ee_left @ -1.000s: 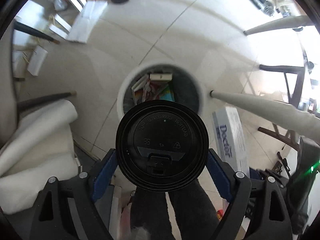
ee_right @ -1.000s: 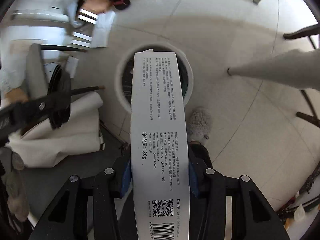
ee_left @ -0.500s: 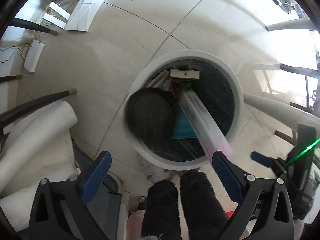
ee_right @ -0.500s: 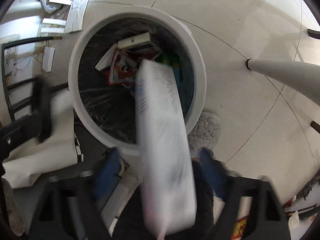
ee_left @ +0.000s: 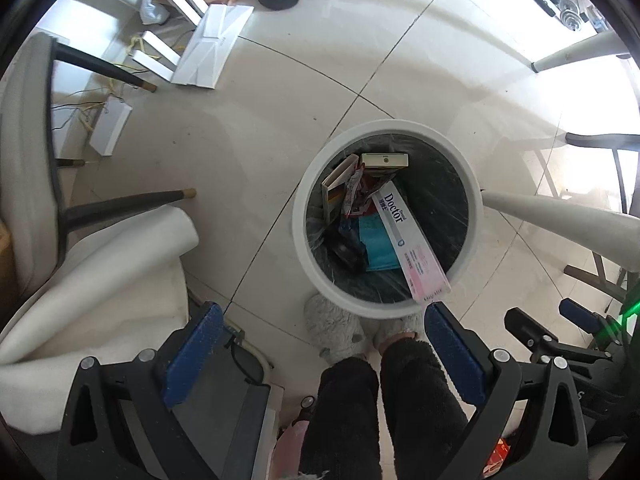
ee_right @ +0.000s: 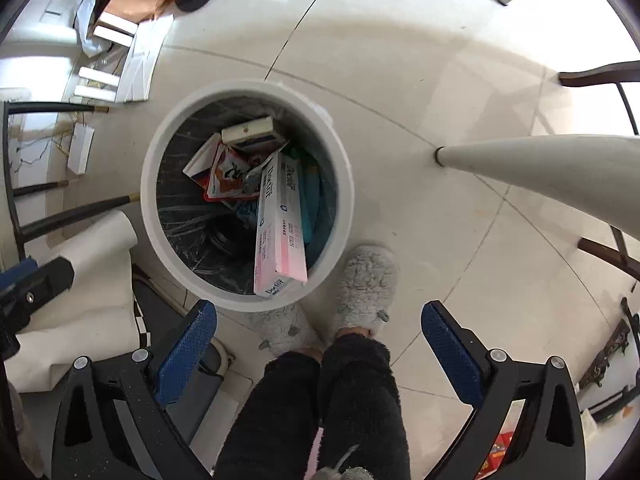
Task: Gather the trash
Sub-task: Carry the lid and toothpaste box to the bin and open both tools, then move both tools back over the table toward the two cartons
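Observation:
A white round bin point(ee_left: 299, 224) point(ee_right: 149, 200) with a dark liner stands on the tiled floor below both grippers. A long white and pink "Doctor" toothpaste box point(ee_left: 404, 236) point(ee_right: 280, 224) leans inside it, its near end on the rim. A black cup lid point(ee_left: 346, 250) point(ee_right: 224, 236) lies deep in the bin among packets and small boxes. My left gripper point(ee_left: 322, 312) hangs open over the bin's near edge, empty. My right gripper point(ee_right: 319, 310) is also above the near edge; its jaws are opening with nothing between them.
The person's dark fleece legs point(ee_right: 320, 400) and grey slippers point(ee_right: 366, 284) stand right beside the bin. A white table leg point(ee_right: 540, 172) slants in from the right. Dark chair legs point(ee_left: 124, 204), a white foam roll point(ee_left: 100, 272) and flat white boxes point(ee_left: 212, 48) lie to the left.
The left gripper let go of the black-lidded cup and the right gripper released the toothpaste box. Both fell into the bin, and both pairs of jaws now stand wide apart.

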A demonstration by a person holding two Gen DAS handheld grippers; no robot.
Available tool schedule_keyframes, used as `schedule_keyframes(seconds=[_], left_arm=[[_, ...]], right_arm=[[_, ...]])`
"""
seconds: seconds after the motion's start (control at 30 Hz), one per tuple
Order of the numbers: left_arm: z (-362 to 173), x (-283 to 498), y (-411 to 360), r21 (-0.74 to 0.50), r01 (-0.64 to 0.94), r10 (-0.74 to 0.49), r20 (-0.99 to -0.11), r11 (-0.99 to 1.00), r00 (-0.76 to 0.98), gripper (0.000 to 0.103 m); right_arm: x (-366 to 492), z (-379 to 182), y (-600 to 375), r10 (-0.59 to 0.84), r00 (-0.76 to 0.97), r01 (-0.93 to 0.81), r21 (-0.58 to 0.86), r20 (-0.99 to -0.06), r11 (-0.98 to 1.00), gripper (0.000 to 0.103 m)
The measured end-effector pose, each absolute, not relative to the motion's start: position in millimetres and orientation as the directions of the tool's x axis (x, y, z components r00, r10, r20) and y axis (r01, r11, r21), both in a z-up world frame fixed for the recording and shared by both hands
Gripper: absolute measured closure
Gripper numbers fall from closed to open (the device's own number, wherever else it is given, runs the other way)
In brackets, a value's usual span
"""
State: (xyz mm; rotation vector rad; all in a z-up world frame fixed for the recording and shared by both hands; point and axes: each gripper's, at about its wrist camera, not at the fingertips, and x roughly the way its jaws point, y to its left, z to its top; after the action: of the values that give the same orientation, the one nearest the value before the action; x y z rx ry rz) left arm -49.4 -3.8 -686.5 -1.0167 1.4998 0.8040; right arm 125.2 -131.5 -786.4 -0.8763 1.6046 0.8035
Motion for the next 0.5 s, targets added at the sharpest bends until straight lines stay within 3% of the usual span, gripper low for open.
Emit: schedule_keyframes(seconds=[0.5], left_arm=[[-534.8,-72.1,-48.7,-0.009,-0.905,-0.1,-0.994,0.426,-0.037,0.0]], right_arm=[[96.5,-613.3,-171.6,-0.041,-0.116,-0.844,0.077,-0.992,0.531,0.0]])
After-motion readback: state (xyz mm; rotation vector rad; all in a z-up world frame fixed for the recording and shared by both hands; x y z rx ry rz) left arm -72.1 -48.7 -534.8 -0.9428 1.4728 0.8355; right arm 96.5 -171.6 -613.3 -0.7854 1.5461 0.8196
